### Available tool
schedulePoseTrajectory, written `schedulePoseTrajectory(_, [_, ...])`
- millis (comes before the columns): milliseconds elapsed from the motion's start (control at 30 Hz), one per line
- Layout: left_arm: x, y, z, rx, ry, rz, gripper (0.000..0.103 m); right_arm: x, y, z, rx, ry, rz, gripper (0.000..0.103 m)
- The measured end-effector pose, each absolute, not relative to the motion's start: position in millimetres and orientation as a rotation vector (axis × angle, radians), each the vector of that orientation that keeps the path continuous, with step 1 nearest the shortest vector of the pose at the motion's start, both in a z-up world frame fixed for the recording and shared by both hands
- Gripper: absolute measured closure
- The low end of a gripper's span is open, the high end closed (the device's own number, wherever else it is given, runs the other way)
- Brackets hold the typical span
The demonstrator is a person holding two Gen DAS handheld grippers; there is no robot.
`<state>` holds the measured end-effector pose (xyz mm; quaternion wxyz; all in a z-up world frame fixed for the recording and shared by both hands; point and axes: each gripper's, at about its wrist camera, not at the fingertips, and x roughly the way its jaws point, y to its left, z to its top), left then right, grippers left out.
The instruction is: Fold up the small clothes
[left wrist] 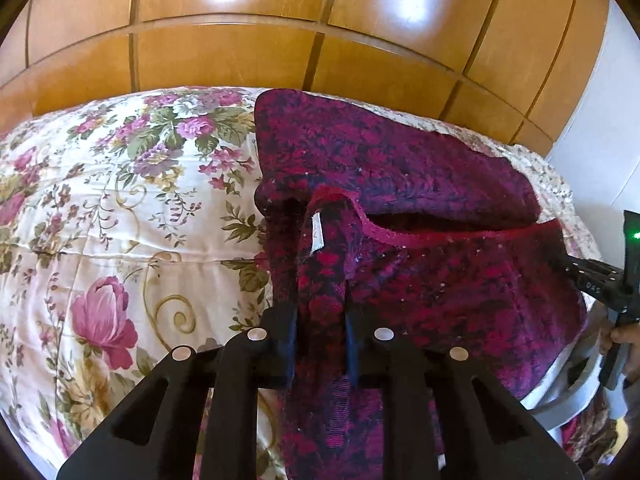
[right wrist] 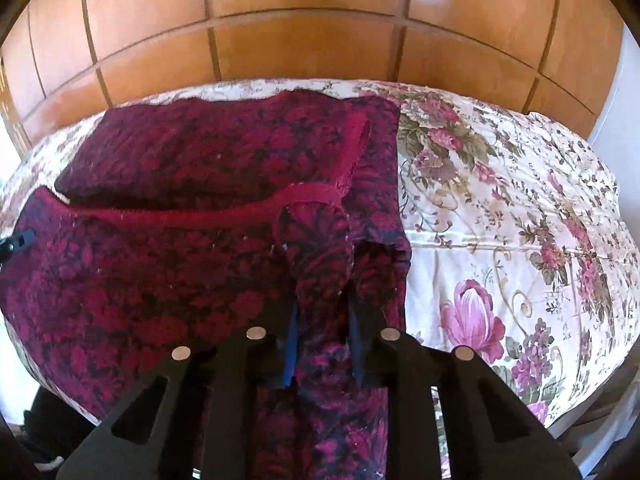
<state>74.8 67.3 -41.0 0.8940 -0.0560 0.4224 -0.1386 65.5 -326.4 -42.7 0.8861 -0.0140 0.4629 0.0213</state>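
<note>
A dark magenta and purple floral knit garment lies on a floral bedspread, its far part doubled over with a red-trimmed edge running across. My left gripper is shut on a bunched fold at the garment's left near edge, where a white label shows. My right gripper is shut on a bunched fold at the right near edge. In the left wrist view the right gripper reaches into the cloth from the right; in the right wrist view the left gripper's tip pokes in at the left edge.
Glossy wooden panelled doors stand right behind the bed. A white wall is at the far right. A person's hand holds the right gripper's handle. Bare bedspread lies on both sides of the garment.
</note>
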Motion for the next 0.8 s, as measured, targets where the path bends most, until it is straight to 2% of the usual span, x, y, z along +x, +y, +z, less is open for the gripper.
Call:
schedulePoseTrajectory(133, [81.8,63.0,-44.9,-0.106,0.889,-0.276,0.081,70.3,-330.5,-46.3,0.01,0.963,0.03,0.079])
schedulePoseTrajectory(267, [77.1,64.8,-42.6,-0.119,0.872,-0.288,0.089,67.5,-328.6,-41.9,-0.01,0.961,0.05,0.086])
schedulePoseTrajectory(367, [64.6,68.6,-30.4,-0.149,0.838,-0.296,0.091,58.9,-326.1,-26.1,-0.001,0.948,0.087,0.089])
schedulePoseTrajectory(567, [42.1,75.7,-0.3,-0.172,0.759,-0.333,0.091,38.9,-324.1,23.2,0.034,0.881,0.171,0.089])
schedulePoseTrajectory(800, [81.0,68.6,32.2,-0.138,0.697,-0.34,0.091,84.0,-320.2,50.8,0.108,0.808,0.194,0.089])
